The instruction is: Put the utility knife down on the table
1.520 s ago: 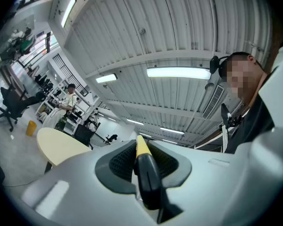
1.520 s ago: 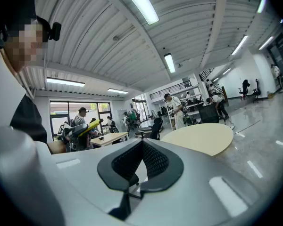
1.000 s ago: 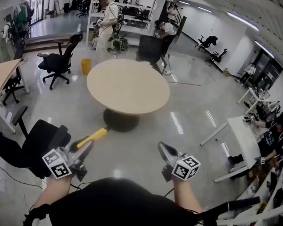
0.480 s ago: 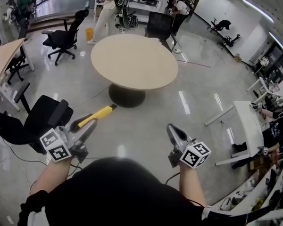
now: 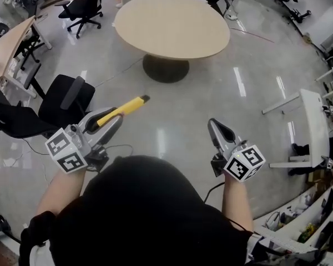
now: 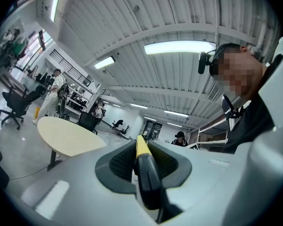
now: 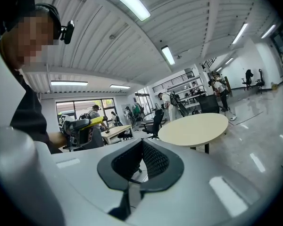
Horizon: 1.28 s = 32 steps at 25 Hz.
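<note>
The utility knife (image 5: 125, 107) has a yellow body and a black rear end, and it sticks out ahead of my left gripper (image 5: 114, 120), which is shut on it. In the left gripper view the knife (image 6: 144, 160) lies between the dark pads (image 6: 120, 161), pointing forward and roughly level. The round beige table (image 5: 172, 24) stands ahead on a dark pedestal, well beyond both grippers. My right gripper (image 5: 213, 124) is held over the floor at the right, shut with nothing in it (image 7: 141, 142). The right gripper view also shows the table (image 7: 193, 128).
A black office chair (image 5: 64, 101) stands close to my left gripper. Another chair (image 5: 83, 10) and a desk (image 5: 11, 49) are at the far left. A white desk (image 5: 311, 126) is at the right. Glossy grey floor (image 5: 211, 93) lies between me and the table.
The round table has drawn closer and higher in the head view as both grippers moved forward toward it. The knife stays held in the left gripper.
</note>
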Each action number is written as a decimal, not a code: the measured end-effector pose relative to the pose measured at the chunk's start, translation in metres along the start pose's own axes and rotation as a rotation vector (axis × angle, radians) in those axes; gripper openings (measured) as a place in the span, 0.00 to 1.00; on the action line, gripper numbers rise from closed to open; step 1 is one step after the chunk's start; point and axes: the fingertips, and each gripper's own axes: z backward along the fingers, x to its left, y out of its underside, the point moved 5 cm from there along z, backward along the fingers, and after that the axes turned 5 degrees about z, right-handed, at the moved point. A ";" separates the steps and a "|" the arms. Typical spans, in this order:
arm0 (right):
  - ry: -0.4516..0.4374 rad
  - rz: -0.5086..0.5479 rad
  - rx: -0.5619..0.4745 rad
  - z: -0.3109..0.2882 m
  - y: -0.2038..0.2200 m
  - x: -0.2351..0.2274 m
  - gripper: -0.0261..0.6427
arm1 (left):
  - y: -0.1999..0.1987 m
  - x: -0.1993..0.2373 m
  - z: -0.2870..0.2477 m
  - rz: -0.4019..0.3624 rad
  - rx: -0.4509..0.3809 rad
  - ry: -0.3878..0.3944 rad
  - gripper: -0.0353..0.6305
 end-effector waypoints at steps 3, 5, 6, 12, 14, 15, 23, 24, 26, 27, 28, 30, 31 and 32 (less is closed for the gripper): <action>-0.018 0.008 0.017 0.004 0.003 -0.010 0.06 | 0.011 -0.006 -0.017 0.005 0.022 -0.012 0.16; -0.030 0.013 0.020 0.004 0.003 -0.008 0.06 | 0.013 -0.010 -0.019 0.008 0.026 -0.009 0.16; -0.035 0.018 0.020 0.002 0.001 -0.008 0.06 | 0.013 -0.010 -0.020 0.008 0.026 -0.006 0.16; -0.069 0.059 0.019 -0.013 -0.020 -0.003 0.06 | 0.006 -0.006 -0.032 0.007 0.013 0.024 0.16; -0.075 0.072 0.019 -0.014 -0.026 0.001 0.06 | 0.003 -0.008 -0.035 0.005 0.009 0.037 0.16; -0.076 0.076 0.019 -0.014 -0.029 0.003 0.06 | 0.003 -0.009 -0.036 0.003 0.008 0.045 0.16; -0.030 0.102 0.042 -0.104 -0.051 -0.010 0.06 | -0.028 0.088 -0.058 0.040 0.006 0.099 0.16; -0.017 0.102 0.040 -0.117 -0.056 -0.012 0.06 | -0.035 0.103 -0.062 0.043 0.007 0.110 0.16; 0.001 0.099 0.027 -0.139 -0.066 -0.015 0.06 | -0.050 0.126 -0.070 0.040 0.014 0.131 0.16; 0.007 0.101 0.018 -0.150 -0.072 -0.015 0.06 | -0.059 0.136 -0.072 0.034 0.016 0.142 0.16; 0.015 0.103 0.011 -0.161 -0.077 -0.016 0.06 | -0.067 0.147 -0.074 0.027 0.019 0.153 0.16; 0.034 0.101 -0.004 -0.186 -0.086 -0.019 0.06 | -0.082 0.172 -0.077 0.019 0.026 0.168 0.16; 0.044 0.097 -0.013 -0.199 -0.090 -0.022 0.06 | -0.088 0.185 -0.079 0.019 0.030 0.171 0.16; 0.051 0.093 -0.021 -0.211 -0.094 -0.024 0.06 | -0.095 0.199 -0.082 0.019 0.033 0.174 0.16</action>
